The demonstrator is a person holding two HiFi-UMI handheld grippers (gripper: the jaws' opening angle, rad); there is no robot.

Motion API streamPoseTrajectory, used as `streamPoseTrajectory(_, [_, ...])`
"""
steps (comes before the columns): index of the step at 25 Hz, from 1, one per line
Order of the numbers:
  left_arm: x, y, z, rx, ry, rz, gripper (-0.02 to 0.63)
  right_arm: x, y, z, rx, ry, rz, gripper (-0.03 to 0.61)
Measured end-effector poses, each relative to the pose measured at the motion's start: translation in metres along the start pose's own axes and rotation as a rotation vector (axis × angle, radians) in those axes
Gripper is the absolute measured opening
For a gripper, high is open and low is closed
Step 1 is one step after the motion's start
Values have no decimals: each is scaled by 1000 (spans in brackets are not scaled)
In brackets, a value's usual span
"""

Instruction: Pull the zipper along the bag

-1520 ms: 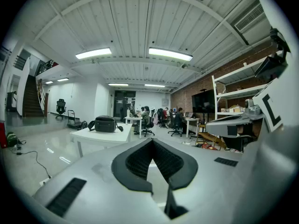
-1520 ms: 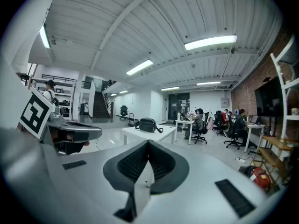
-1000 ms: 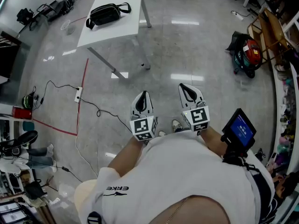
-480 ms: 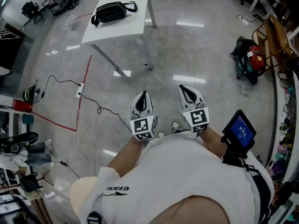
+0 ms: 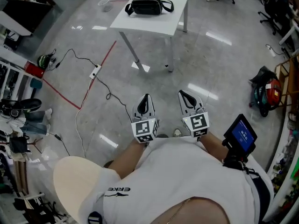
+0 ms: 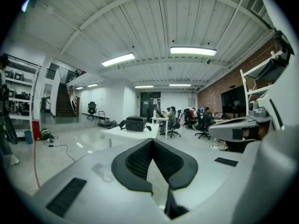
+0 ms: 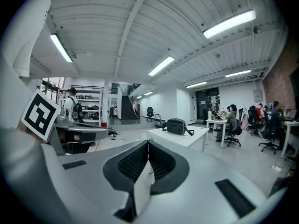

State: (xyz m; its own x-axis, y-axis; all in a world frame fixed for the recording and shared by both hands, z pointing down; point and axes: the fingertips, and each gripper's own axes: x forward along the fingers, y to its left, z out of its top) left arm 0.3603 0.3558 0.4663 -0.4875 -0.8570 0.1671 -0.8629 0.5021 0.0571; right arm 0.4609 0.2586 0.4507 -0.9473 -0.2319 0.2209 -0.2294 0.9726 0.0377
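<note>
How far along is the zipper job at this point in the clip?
Nothing looks done: the black bag lies untouched on the white table, across the floor from the person. In hand: nothing; the left gripper and right gripper are shut and empty, held near the body. Left: walk over, grasp the zipper, pull it along.

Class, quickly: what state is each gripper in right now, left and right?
Left gripper: jaws closed, holding nothing.
Right gripper: jaws closed, holding nothing.

The bag (image 5: 147, 6) on the far table (image 5: 154, 23) is too small to show its zipper (true in all 3 views). The print on the screen (image 5: 240, 134) at the near right is unreadable.
</note>
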Motion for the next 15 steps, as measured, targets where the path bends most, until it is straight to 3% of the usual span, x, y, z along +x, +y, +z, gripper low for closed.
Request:
streamPoseTrajectory(7, [-7,58,-5,-41,16,164,3,58,42,8,-27,13,189,5])
streamPoseTrajectory(15, [-17,89,1,-56,-2,230,3,80,78,21,-31,-4,276,5])
